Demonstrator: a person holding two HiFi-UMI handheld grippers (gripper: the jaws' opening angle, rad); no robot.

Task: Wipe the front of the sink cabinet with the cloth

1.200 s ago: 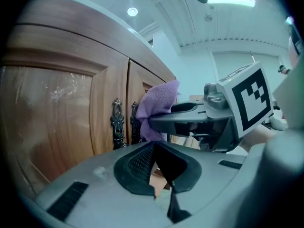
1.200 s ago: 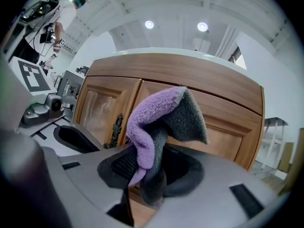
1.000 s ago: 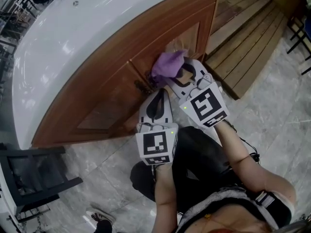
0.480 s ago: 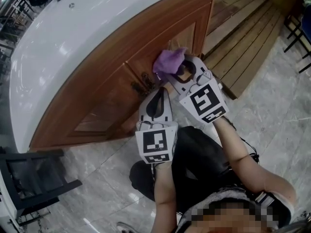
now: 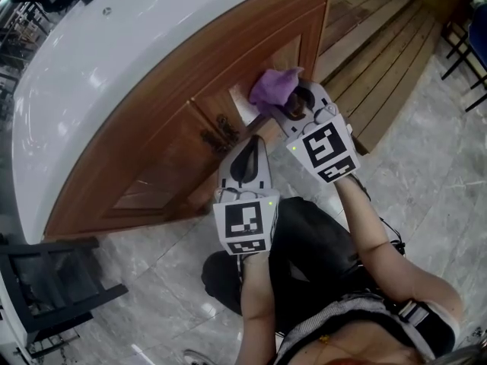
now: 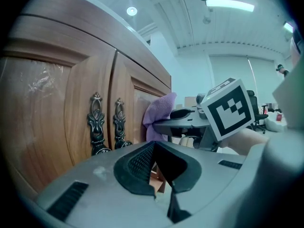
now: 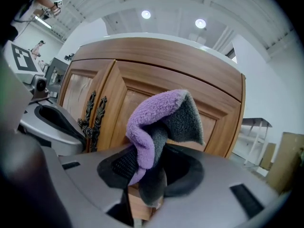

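Your right gripper [image 5: 288, 106] clamps the purple cloth [image 5: 274, 86], bunched forward so fabric, not plastic, meets the right cabinet door [image 5: 303, 48]. Your left gripper [image 5: 251, 144] waits near the handles [image 5: 217, 130], jaws together, empty.

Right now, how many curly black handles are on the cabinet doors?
2. The left handle and the right handle sit side by side on the cabinet front; none seems hidden.

My right gripper [image 7: 148, 189] is clamped on the purple-and-grey cloth [image 7: 156, 122], which sticks up in front of the wooden cabinet door [image 7: 156, 80], right of two dark ornate handles [image 7: 92, 120].
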